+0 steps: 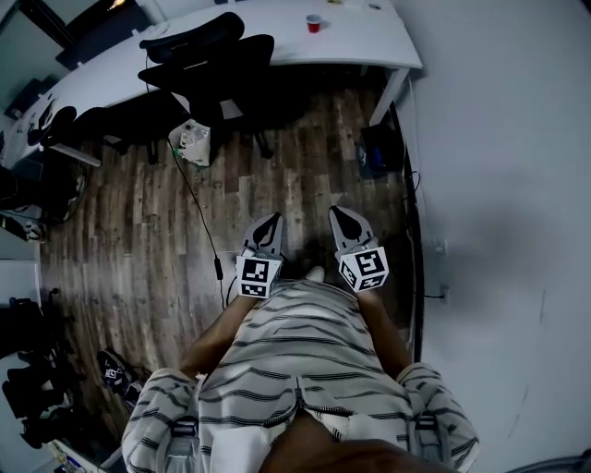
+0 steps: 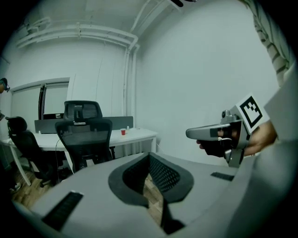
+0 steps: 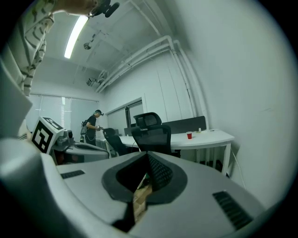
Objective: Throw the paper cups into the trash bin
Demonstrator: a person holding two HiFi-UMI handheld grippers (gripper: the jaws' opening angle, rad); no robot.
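A red paper cup [image 1: 314, 23] stands on the white desk [image 1: 369, 46] at the far end of the room, well away from both grippers. It also shows small in the left gripper view as the cup [image 2: 123, 132] and in the right gripper view as the cup [image 3: 189, 135]. My left gripper [image 1: 274, 219] and right gripper [image 1: 337, 212] are held side by side in front of the striped shirt, over the wooden floor. Each is shut with nothing between its jaws, as the left gripper [image 2: 150, 156] and right gripper [image 3: 148, 156] show in their own views. I cannot make out a trash bin for certain.
Two black office chairs [image 1: 217, 55] stand before the desk, between me and the cup. A white bag-like object [image 1: 192, 140] and a cable [image 1: 199, 212] lie on the floor; a dark box [image 1: 379, 151] sits under the desk's right end. A wall [image 1: 499, 185] runs along the right. A person [image 3: 92, 125] stands far off.
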